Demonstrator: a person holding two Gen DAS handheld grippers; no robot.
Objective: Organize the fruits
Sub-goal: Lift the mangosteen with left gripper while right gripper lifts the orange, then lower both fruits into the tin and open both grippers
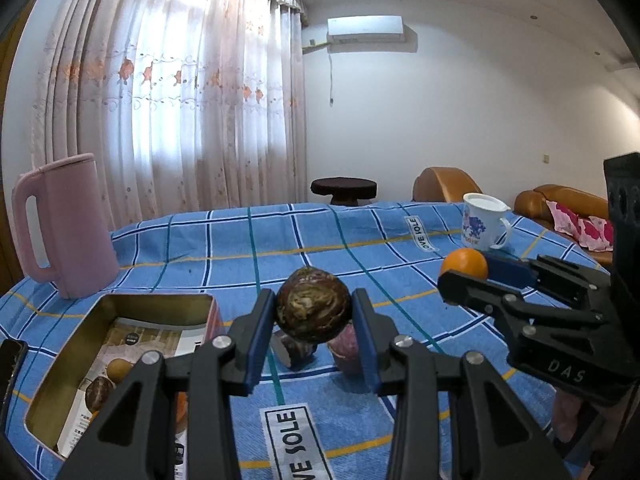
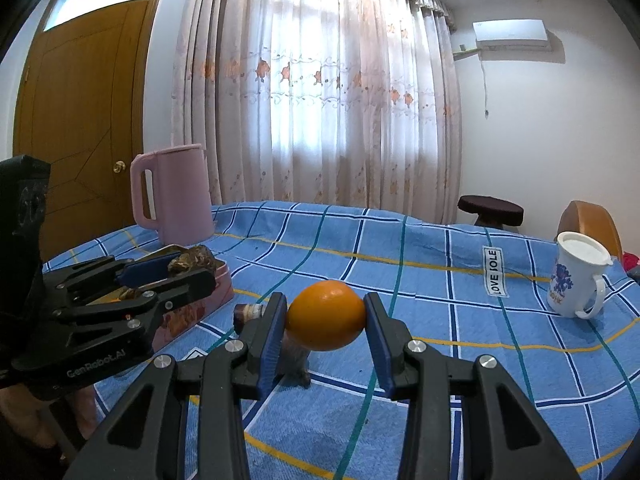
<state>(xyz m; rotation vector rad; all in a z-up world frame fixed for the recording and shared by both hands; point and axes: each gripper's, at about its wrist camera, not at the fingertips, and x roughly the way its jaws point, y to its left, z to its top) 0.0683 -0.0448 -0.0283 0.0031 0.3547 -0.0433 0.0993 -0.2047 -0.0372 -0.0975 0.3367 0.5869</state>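
showing tin's interior, left view only

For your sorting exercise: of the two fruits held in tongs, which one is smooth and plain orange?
The orange fruit in the right tongs. The fruit in the left tongs is dark brown and mottled.

brown mottled fruit | round, held aloft || orange fruit | smooth, held aloft
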